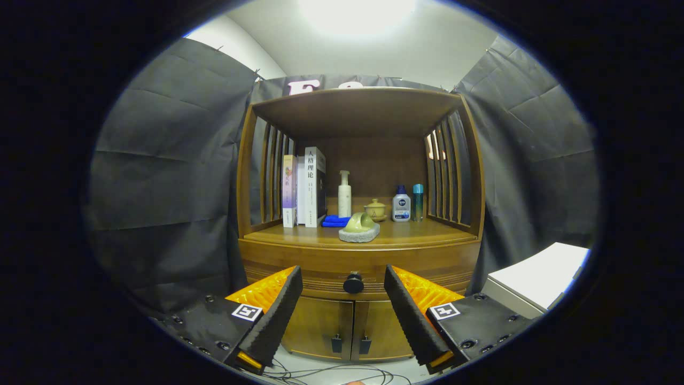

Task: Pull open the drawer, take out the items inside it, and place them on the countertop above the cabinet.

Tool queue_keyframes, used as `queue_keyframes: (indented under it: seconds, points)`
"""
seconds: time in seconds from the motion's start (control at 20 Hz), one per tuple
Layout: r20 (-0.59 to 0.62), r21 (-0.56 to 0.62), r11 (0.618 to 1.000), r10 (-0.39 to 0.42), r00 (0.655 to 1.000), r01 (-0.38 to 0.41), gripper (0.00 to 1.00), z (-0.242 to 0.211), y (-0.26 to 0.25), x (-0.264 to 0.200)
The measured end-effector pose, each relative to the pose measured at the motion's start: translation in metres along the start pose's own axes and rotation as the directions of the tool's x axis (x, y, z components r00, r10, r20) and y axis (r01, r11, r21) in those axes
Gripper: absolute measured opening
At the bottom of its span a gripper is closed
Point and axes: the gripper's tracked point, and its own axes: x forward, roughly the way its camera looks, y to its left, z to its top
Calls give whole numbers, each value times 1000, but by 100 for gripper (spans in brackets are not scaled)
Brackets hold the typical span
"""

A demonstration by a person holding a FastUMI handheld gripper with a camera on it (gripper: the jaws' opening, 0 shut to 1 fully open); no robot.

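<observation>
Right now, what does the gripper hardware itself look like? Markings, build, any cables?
The gripper has two wedge-shaped fingers with ribbed, foam-like inner faces. Each sits on a black block with round screw heads, and each block carries a square black-and-white fiducial tag. The fingers are spread apart. Thin cables lie on the floor below; whether they belong to the gripper is unclear.

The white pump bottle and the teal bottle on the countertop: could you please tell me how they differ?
The white pump bottle is taller, with a pump head; the teal bottle is shorter, with a plain cap. The white pump bottle stands near the books, the teal bottle by the right slats. Both stand upright on the countertop, beyond the open tool.
</observation>
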Motion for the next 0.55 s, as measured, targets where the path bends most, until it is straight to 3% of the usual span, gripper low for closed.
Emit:
queue_keyframes:
  seconds: [0.55]
  points:
    - [68,49,998,-43,997,40,98,22,-18,-7]
